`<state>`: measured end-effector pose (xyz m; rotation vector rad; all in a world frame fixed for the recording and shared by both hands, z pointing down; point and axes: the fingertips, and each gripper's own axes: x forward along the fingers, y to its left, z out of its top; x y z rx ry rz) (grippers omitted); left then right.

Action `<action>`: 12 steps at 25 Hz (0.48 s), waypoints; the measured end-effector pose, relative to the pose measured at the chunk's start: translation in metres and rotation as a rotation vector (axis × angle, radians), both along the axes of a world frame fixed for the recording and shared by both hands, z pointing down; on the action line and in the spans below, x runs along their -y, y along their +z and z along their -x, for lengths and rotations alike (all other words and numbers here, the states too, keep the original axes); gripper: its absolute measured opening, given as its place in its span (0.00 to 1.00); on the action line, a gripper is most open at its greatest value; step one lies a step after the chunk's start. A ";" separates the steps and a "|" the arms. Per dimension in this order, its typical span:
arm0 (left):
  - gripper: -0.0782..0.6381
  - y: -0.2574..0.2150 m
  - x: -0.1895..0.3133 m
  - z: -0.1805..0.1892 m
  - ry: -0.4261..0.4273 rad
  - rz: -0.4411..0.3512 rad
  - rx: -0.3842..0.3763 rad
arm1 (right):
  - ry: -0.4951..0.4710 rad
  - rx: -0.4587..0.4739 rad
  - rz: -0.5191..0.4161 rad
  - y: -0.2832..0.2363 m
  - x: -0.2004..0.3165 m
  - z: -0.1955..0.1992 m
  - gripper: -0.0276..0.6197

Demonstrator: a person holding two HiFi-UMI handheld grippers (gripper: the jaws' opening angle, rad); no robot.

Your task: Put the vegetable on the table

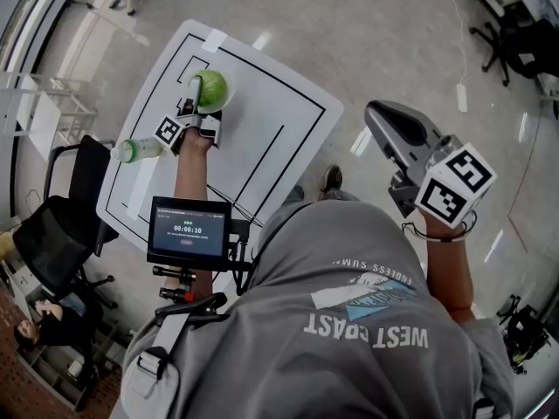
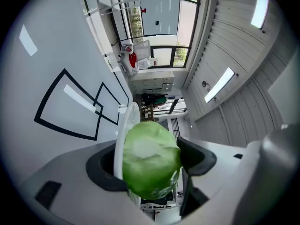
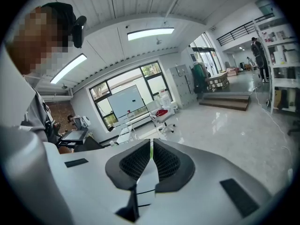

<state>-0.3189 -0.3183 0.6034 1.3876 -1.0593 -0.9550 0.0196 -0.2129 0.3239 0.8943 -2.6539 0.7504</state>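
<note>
Bright, even indoor light from ceiling strip lights (image 3: 150, 33) and windows (image 3: 126, 100), glare streaks on glossy floor (image 1: 361, 140), fisheye bending with black corners in both gripper views, near cabbage (image 2: 150, 161) slightly soft.

Bottle (image 1: 133, 150) at table (image 1: 293, 112) L edge

- Vegetable (image 1: 210, 86): bright leaf green with a whitish patch on one face.
- Desk (image 1: 288, 112): white, ruled with black outlined rectangles.
- Left claw (image 2: 151, 157): pale grey shell, black pads, black-and-white square-marker cube.
- Right claw (image 3: 151, 150): same grey, with black ribbed pads.
- Bottle (image 1: 135, 150), at 9 o'clock of the left claw: clear with a green band.
- Shirt (image 1: 367, 321): grey with white lettering.
</note>
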 end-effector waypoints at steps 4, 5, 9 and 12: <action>0.57 0.010 0.000 0.003 0.003 0.024 0.007 | 0.009 -0.004 0.006 0.001 -0.004 0.000 0.06; 0.57 0.013 0.000 0.004 0.002 0.033 0.009 | 0.012 -0.005 0.007 0.001 -0.005 0.000 0.06; 0.57 0.024 -0.001 0.008 0.000 0.064 0.017 | 0.023 -0.010 0.015 0.002 -0.007 -0.002 0.06; 0.57 0.028 0.000 0.008 0.005 0.075 0.017 | 0.030 -0.014 0.021 0.005 -0.008 -0.002 0.06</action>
